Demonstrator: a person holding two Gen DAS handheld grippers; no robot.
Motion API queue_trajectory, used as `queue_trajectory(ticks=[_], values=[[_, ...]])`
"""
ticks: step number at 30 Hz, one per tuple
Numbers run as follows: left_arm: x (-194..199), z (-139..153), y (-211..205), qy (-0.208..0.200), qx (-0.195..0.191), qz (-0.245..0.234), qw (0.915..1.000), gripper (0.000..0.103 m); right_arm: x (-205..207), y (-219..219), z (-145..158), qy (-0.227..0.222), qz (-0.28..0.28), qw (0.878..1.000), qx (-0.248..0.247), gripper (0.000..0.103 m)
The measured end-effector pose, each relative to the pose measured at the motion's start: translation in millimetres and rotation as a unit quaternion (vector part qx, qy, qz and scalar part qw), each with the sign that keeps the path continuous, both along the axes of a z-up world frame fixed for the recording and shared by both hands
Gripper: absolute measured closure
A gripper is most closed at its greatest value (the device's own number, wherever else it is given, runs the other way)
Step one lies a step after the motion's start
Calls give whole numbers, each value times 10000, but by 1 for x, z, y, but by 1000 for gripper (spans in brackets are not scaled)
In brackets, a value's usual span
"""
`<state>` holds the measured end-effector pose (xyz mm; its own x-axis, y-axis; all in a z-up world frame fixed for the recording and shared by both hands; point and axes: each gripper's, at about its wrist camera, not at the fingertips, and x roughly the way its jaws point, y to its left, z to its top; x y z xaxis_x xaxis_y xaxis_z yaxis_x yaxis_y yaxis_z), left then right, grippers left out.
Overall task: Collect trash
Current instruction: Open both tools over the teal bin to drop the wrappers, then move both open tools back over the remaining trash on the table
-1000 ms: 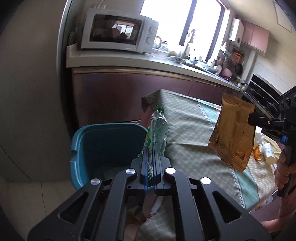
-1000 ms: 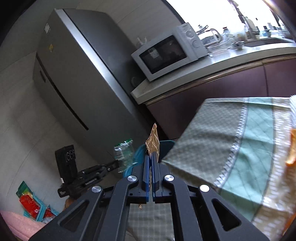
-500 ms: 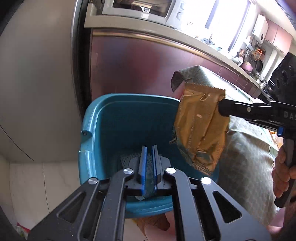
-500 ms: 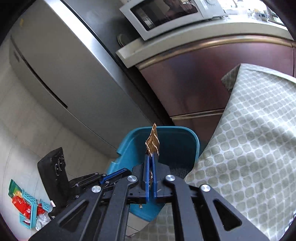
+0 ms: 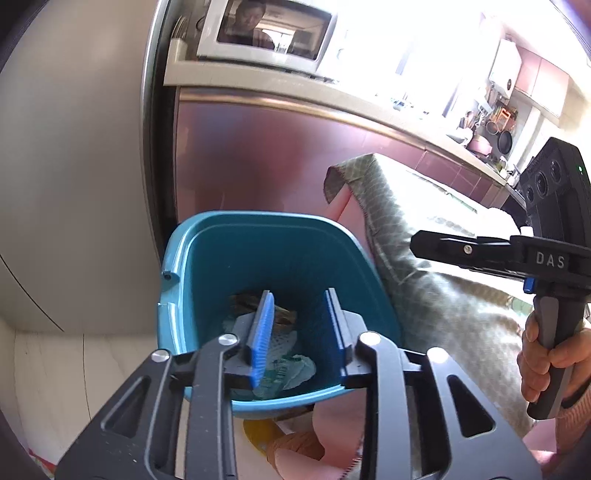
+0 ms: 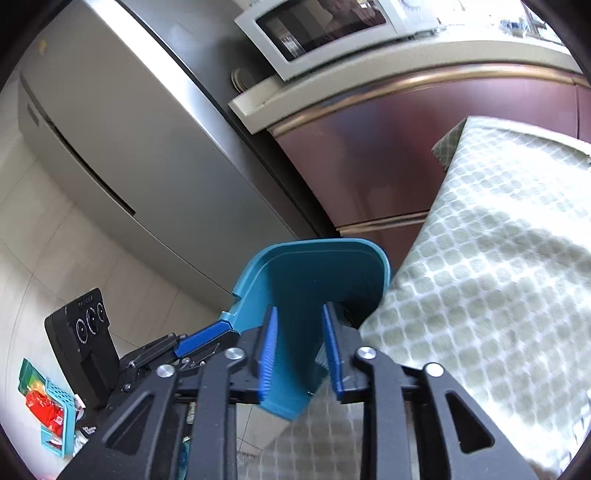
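A teal trash bin (image 5: 207,251) stands on the floor beside the table; it also shows in the right wrist view (image 6: 314,269). Inside it lie a brown snack bag (image 5: 251,302) and a crumpled clear green-printed wrapper (image 5: 291,369). My left gripper (image 5: 299,325) is open and empty, right above the bin's mouth. My right gripper (image 6: 299,332) is open and empty, over the bin's right rim; in the left wrist view its fingers (image 5: 443,245) show to the right of the bin.
The table with a green checked cloth (image 5: 424,266) hangs close against the bin's right side. A steel fridge (image 6: 122,147) and maroon cabinets (image 5: 266,158) with a microwave (image 5: 266,33) stand behind. A small blue basket (image 6: 55,417) sits on the floor at left.
Both grippers have opened over the bin. The brown bag left the right gripper and the clear wrapper left the left gripper; both now lie in the bin.
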<state>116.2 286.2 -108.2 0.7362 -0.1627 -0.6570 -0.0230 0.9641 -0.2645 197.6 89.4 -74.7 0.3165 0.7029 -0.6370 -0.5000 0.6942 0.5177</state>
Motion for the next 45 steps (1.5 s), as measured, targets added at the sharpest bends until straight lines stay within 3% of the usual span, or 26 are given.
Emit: queue_trajectory(ticks=[11,21,33,45], values=[[-41,45,-53,-607,143,-374,9974,51,-63,-80,38,-967,-330,9948,-18,58],[-60,70,-136,-982,136,-1189,9879,31,-109,-174,58,-1351,-1160,9838,-187,50],[-34,73,-281,-747,73,-2440,9669,30,-149,-291,45,-1187,-2366,9631,-485,49],[34,57,-387,-303,-147,-2956,9547,30,-183,-388,40,-1055,-3281,9376,-457,49]])
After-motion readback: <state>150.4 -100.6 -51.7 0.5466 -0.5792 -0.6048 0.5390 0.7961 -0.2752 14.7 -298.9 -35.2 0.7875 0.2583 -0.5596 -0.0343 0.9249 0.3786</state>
